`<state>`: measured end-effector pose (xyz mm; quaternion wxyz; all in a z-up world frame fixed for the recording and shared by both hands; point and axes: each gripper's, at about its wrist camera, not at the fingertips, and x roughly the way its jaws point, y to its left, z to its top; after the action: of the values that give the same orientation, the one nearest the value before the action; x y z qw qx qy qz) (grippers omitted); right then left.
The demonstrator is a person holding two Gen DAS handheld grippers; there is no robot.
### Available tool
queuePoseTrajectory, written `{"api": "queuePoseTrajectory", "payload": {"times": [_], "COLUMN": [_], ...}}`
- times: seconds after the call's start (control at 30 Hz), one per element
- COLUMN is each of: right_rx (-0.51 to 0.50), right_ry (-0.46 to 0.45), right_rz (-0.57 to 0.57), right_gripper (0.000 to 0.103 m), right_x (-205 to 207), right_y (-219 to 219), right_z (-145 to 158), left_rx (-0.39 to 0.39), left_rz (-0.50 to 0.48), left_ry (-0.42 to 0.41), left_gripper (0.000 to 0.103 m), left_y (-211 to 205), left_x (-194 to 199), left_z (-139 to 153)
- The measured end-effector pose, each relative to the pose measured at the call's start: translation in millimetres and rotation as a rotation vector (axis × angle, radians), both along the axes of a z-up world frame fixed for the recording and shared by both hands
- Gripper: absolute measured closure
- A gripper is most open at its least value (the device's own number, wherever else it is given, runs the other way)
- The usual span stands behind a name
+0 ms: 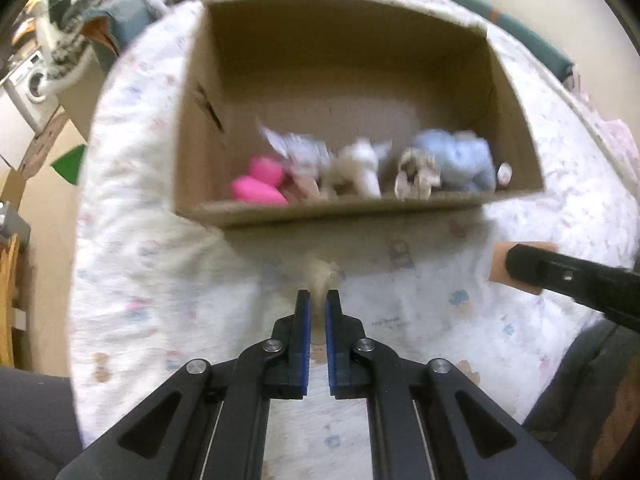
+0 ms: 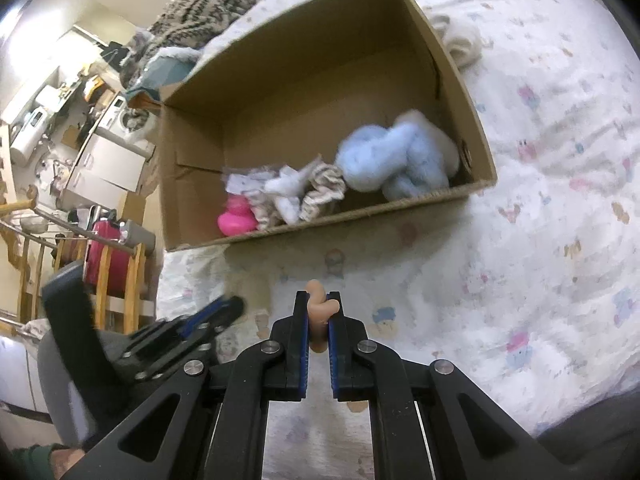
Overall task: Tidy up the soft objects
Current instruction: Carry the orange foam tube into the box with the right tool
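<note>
Sitting open-topped in the upper middle of both frames, your corrugated cardboard box (image 2: pixel 460 92) holds a row of soft things along its near wall: a smooth pink duck-shaped toy (image 2: pixel 237 219), crumpled white and beige cloth pieces (image 2: pixel 296 192) and a fluffy pale blue plush (image 2: pixel 394 158). A cream woolly bundle (image 2: pixel 460 42) lies just outside the box at upper right. Everything rests on a rumpled white bedsheet (image 2: pixel 540 220) printed with small pastel figures; at far left you see a cluttered room with a washing machine (image 1: pixel 34 80).

Your right gripper (image 2: pixel 319 312) is pinched on a small peach-coloured rubbery figure (image 2: pixel 320 306). Your left gripper (image 1: pixel 318 304) has only a narrow gap; a blurred pale tuft (image 1: pixel 322 276) sits at its tips, and you cannot tell whether it is gripped.
</note>
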<state>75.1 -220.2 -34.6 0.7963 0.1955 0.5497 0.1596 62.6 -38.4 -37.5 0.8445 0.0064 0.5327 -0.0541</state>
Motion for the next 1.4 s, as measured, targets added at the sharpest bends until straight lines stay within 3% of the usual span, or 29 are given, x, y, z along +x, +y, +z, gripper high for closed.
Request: {"api": "queuePoseTrajectory", "payload": {"times": [0.37,0.63,0.93,1.1,1.27,1.4], "right_rx": [0.028,0.016,-0.02,-0.01,-0.014,-0.05], "right_ry": [-0.169,-0.234,-0.236,-0.211,-0.17,-0.14], "right_rz": [0.016,0.035,0.035,0.035,0.032,0.035], "right_gripper": [0.093,0.093,0.093,0.093,0.093,0.093], "right_x": [-1.0,19.2,55.4,70.0,71.2,71.3], "right_y": [8.1,11.5,12.2,14.9,17.2,19.9], "right_z": [36.2,58.9,56.2,42.9,19.3,4.5], "left_rx": [0.029,0.017,0.02,0.019,-0.038,0.009], "left_rz": [0.054,0.055,0.018,0.0,0.017,0.007], "left_ry": [-0.186,-0.238,-0.219,-0.211,-0.204,-0.193], "left_gripper": [0.097,0.097,0.097,0.097,0.096,0.096], "left_y": [29.9,35.9,23.4,16.0,17.0,13.1], "left_x": [2.2,26.8,57.2,70.0,79.1,81.3], "left_z": [78.2,99.5,86.1,72.8,56.5,37.5]}}
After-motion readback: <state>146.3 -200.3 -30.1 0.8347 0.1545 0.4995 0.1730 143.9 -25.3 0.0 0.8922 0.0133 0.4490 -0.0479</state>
